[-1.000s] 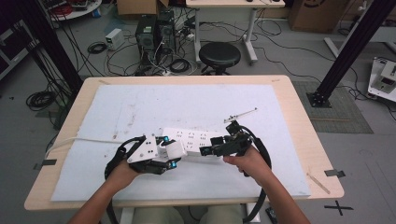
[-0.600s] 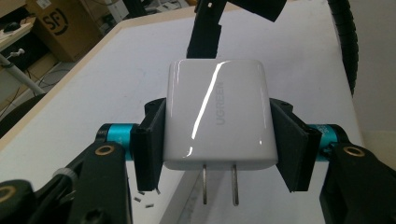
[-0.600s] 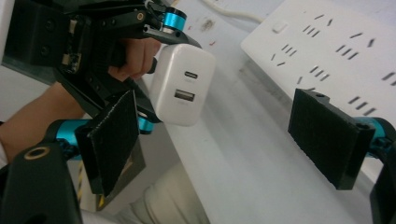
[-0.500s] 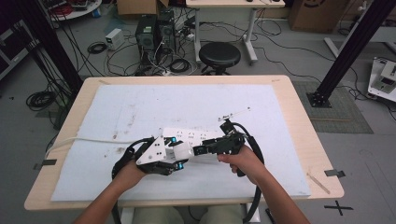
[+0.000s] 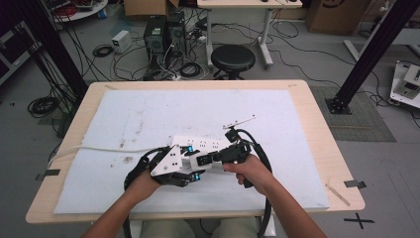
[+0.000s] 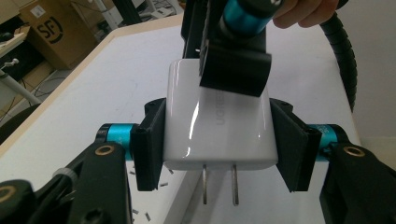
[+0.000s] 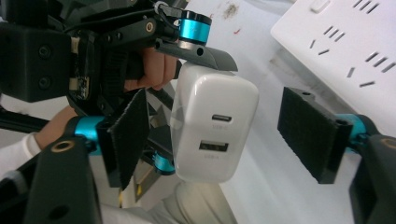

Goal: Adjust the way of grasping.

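A white wall charger [image 6: 217,126] with two metal prongs sits between the pads of my left gripper [image 6: 219,144], which is shut on its sides. In the right gripper view the charger [image 7: 212,126] shows its two ports. My right gripper [image 7: 219,135] has its jaws around it and they have just been closing; the left pad [image 7: 128,135] is close to the charger and the right pad [image 7: 310,135] stands clear of it. In the high view the left gripper [image 5: 193,163] and the right gripper [image 5: 205,159] meet nose to nose in front of a white power strip [image 5: 205,144].
The power strip's white cable [image 5: 99,148] runs left across the white mat [image 5: 148,114]. A thin pale bar [image 5: 239,120] lies behind the right hand. A black stool [image 5: 233,58] and computer cases stand beyond the table's far edge.
My right gripper has moved left toward the left gripper and its jaws now reach around the charger. The left gripper has stayed almost in place.
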The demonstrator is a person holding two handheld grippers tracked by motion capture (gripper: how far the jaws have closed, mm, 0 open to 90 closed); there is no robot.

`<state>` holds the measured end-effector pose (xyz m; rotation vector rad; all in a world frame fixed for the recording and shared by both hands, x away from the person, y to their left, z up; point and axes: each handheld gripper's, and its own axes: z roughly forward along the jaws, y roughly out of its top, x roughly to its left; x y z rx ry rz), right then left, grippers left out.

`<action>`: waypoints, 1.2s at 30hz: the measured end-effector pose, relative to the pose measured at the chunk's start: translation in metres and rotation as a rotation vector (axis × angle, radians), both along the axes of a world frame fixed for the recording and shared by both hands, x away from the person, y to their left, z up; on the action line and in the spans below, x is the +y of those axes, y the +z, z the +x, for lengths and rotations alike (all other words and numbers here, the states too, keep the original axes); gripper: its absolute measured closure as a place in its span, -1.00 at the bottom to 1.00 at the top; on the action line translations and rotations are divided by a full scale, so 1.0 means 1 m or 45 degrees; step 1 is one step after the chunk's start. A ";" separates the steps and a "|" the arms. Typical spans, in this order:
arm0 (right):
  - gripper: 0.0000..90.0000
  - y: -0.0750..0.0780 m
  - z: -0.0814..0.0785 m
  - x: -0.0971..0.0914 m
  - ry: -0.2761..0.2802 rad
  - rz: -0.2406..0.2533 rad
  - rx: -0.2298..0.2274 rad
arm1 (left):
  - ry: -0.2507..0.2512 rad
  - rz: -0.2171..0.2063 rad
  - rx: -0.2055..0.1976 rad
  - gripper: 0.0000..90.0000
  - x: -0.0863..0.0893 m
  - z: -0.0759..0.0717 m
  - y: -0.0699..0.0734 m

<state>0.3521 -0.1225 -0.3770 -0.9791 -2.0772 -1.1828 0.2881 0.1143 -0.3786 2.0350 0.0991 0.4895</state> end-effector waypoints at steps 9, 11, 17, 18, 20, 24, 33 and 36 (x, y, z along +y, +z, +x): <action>0.26 -0.007 0.002 0.002 0.066 0.048 0.087 | -0.022 0.004 -0.007 -0.06 -0.002 -0.001 0.000; 0.37 -0.009 0.003 0.001 0.052 0.054 0.114 | -0.008 -0.010 0.018 -0.15 -0.003 0.000 -0.001; 0.40 -0.006 0.003 -0.008 -0.018 0.022 0.084 | 0.066 -0.026 0.095 -0.53 0.003 0.002 -0.004; 0.40 -0.007 0.004 -0.010 -0.021 0.031 0.060 | 0.073 -0.035 0.103 -0.53 0.004 0.002 -0.004; 0.40 -0.005 0.003 -0.015 -0.042 0.027 0.044 | 0.090 -0.042 0.120 -0.53 0.008 0.003 -0.005; 0.40 -0.003 0.003 -0.022 -0.065 0.022 -0.022 | 0.154 -0.105 0.163 -0.53 0.017 0.004 -0.009; 0.40 0.001 -0.003 -0.036 -0.126 -0.067 -0.230 | 0.374 -0.216 0.232 -0.53 0.044 0.008 -0.021; 0.40 0.001 -0.005 -0.038 -0.136 -0.111 -0.293 | 0.428 -0.237 0.228 -0.53 0.051 0.009 -0.021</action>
